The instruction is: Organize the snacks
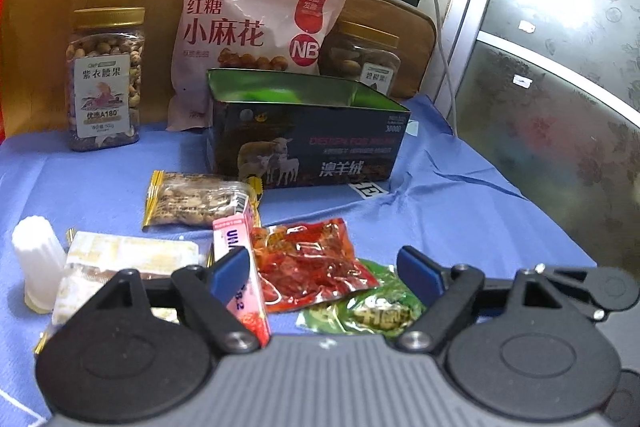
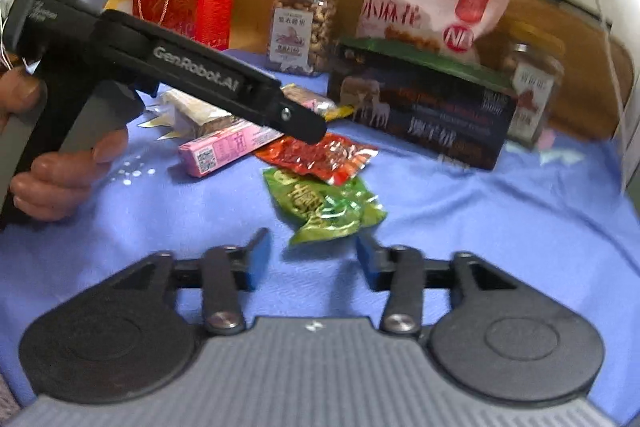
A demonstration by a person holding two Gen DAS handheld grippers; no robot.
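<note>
Left wrist view looks over the left gripper point(image 1: 324, 269), its jaws spread wide with nothing pressed between them, above a red snack packet point(image 1: 316, 263) and a green snack packet point(image 1: 368, 311) on the blue cloth point(image 1: 460, 211). A pink carton point(image 1: 244, 267) lies just left of the red packet, touching it, with a nut bar point(image 1: 196, 203) farther back. Beyond them stands an open dark tin box point(image 1: 308, 131); a pink bag point(image 1: 256, 31) leans behind it, a nut jar point(image 1: 106, 79) far left. Right wrist view shows the right gripper point(image 2: 312, 259) released and empty, just near of the green packet. A hand point(image 2: 60, 167) holds the left gripper at left.
</note>
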